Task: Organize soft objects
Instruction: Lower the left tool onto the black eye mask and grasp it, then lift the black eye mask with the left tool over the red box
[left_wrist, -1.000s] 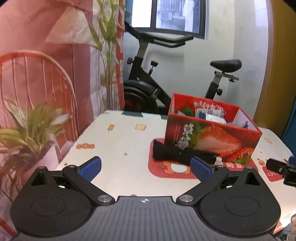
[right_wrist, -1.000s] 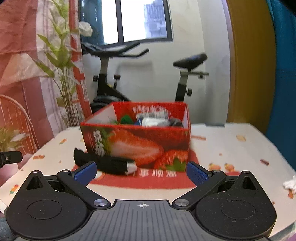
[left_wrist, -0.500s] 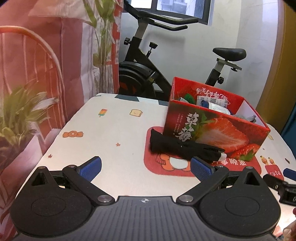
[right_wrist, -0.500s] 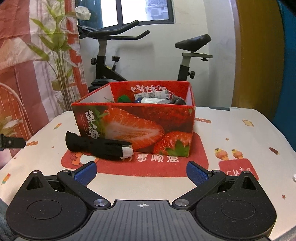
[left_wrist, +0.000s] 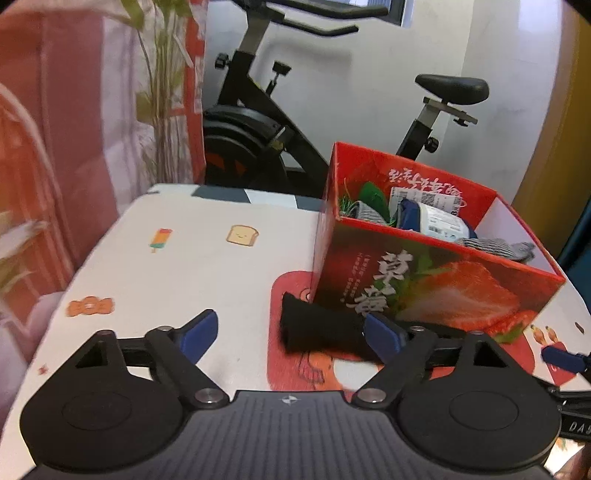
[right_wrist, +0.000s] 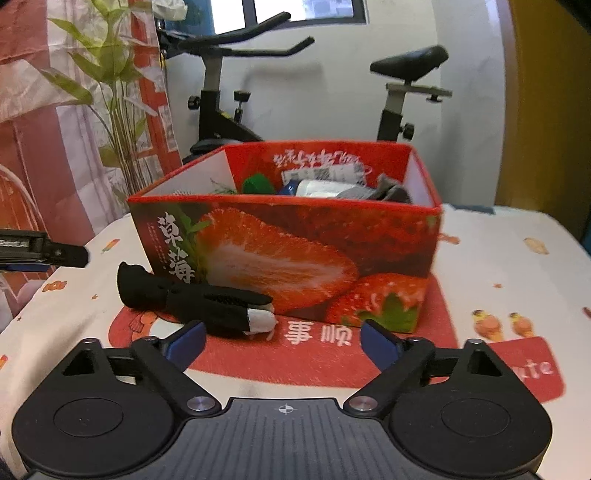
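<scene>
A black glove (left_wrist: 321, 328) with a white fingertip (right_wrist: 260, 319) lies on the tablecloth against the front of a red strawberry-print box (right_wrist: 288, 251). Several soft items fill the box (left_wrist: 424, 284), among them a green piece (left_wrist: 371, 194) and grey knitted fabric (left_wrist: 491, 245). My left gripper (left_wrist: 291, 332) is open, its jaws closing, with the glove's cuff end just ahead near its right finger. My right gripper (right_wrist: 282, 341) is open too, jaws closing, just short of the glove's white tip. No pad touches anything.
The table (left_wrist: 177, 266) wears a white cloth with cartoon prints and a red patch (right_wrist: 332, 354) under the box. Behind the far edge stands an exercise bike (left_wrist: 258, 122). A plant (right_wrist: 110, 92) and a red-and-white curtain are on the left.
Both grippers have come forward and lower toward the box and the glove, which now look larger. The fingers of both stand a little closer together than before.
</scene>
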